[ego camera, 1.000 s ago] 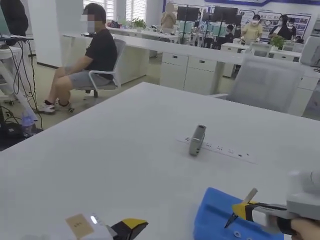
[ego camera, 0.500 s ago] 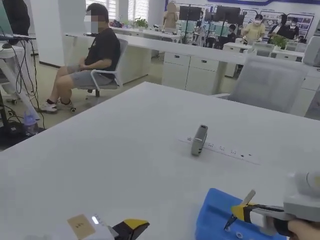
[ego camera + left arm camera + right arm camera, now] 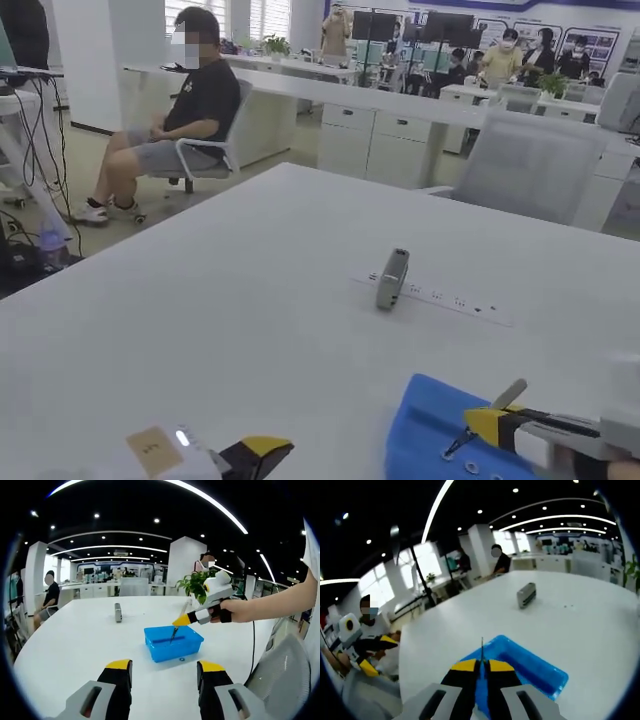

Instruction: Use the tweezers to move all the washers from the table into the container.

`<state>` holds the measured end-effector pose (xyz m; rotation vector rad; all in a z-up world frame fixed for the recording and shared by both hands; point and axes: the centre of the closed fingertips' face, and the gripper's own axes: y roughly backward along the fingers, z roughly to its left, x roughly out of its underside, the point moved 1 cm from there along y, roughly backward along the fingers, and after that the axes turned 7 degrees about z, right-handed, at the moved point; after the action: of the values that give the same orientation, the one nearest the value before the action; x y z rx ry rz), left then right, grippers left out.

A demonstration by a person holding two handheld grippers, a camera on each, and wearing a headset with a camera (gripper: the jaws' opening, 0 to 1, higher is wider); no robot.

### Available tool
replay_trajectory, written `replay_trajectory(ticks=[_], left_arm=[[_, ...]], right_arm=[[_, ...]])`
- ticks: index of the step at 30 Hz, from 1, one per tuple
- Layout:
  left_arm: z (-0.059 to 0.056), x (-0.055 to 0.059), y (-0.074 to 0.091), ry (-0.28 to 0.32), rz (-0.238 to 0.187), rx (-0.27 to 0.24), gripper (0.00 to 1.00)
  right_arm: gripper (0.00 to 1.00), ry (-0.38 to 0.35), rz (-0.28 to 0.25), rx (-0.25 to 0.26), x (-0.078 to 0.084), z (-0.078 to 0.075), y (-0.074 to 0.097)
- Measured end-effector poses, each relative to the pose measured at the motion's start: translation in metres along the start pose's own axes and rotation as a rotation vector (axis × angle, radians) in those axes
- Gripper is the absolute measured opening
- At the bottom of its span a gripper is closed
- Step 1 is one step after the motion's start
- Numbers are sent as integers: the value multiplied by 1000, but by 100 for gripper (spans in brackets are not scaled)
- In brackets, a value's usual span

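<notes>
Above the blue container, right tool tight on tweezers; left tool wide apart.

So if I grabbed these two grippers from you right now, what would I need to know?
Left gripper: open, empty, low over the white table, short of the blue container.
Right gripper: shut on the tweezers, tips pointing down over the container.
Done: unclear; what lies inside the container cannot be made out.
Left: a small ring by the container's near wall may be a washer; check the table and move any in.
</notes>
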<state>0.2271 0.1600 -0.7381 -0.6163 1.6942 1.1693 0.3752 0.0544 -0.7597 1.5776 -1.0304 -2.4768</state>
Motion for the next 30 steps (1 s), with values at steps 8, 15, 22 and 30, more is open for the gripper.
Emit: replay_trajectory(ticks=[8,15,22,30], left_arm=[[0,0,0,-3,1,2,51],[-1,0,0,-5,4,4,51],[-1,1,0,-11,8,6,50],[-1,2,0,-9,9,4,50]], right_arm=[[3,3,-22,-30,10,27,16],[3,-5,-34,-31,20,36,22],[3,100,65,5,39,37,20],[3,191,160,30,53,31,3]])
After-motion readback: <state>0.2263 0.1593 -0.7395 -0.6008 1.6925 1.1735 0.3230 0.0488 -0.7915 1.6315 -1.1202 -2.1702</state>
